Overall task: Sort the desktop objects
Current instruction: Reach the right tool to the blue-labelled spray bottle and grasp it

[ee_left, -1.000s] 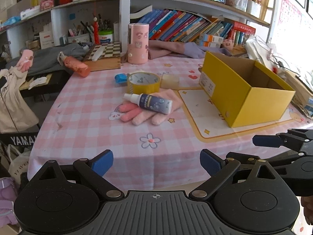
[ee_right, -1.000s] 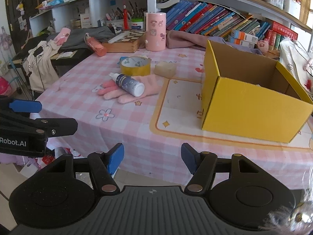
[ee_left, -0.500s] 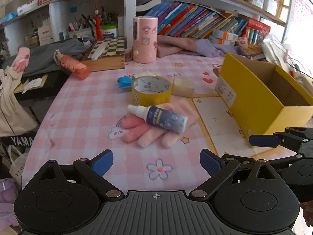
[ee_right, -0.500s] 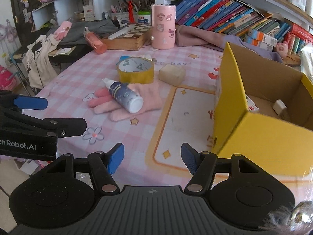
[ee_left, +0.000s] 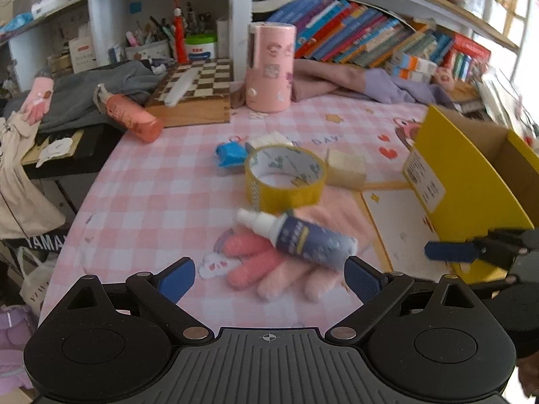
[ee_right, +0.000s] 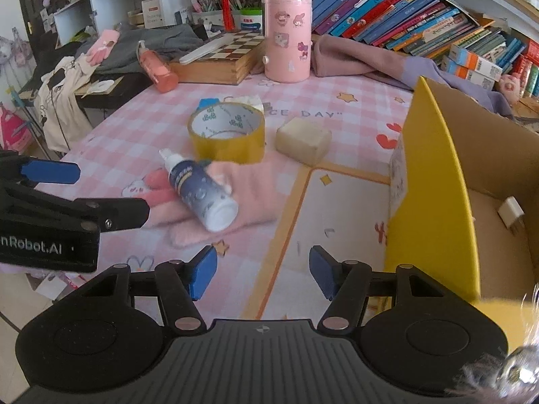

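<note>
Both grippers nearer table than second ago — approach, nothing picked yet. Left gripper (ee_left: 269,271) wide open, empty, just short of dark-blue plastic spray bottle (ee_left: 305,237) lying on fuzzy pink glove (ee_left: 286,266). Right gripper (ee_right: 262,269) jaws just narrowed slightly, nothing between, beside yellow cardboard box (ee_right: 434,185).

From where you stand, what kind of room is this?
Probably a home study or a child's bedroom desk: shelves packed with books, a pot of pens, and a table under a pink checked cloth with cartoon prints.
</note>
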Demonstrator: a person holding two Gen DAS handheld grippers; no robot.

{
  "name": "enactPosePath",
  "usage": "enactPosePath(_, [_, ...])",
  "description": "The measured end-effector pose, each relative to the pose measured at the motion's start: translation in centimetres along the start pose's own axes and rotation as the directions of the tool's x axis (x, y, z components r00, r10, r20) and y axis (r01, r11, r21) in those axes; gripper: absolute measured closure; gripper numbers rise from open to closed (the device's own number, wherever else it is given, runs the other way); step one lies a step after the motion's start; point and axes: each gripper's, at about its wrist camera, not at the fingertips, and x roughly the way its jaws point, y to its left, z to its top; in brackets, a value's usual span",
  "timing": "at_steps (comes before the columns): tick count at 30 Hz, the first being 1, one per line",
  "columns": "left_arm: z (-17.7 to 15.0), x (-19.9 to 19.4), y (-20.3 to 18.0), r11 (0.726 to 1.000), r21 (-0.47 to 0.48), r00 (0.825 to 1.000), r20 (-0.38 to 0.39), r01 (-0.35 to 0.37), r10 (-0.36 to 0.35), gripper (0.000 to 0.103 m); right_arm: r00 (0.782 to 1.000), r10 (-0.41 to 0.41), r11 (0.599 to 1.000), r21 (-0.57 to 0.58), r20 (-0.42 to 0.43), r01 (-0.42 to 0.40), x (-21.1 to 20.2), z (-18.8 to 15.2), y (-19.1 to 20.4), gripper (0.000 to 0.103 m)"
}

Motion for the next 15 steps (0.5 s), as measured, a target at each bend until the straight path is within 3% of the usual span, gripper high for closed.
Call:
enactPosePath(9, [1.7,0.3,2.1,0.997,-0.042,0.997,0.011,-0.072,0.073,0.006,0.994,0.108,0.99,-0.088,-0.014,-0.109,3.0,3.4,1.5,0.06])
enactPosePath(15, [1.5,0.7,3.6,0.991,-0.076,0.994,-0.02,-0.113,0.112,0.006,0.986,0.155,0.974,-0.155,-0.067,-0.163,5.9,4.8,2.8,0.06])
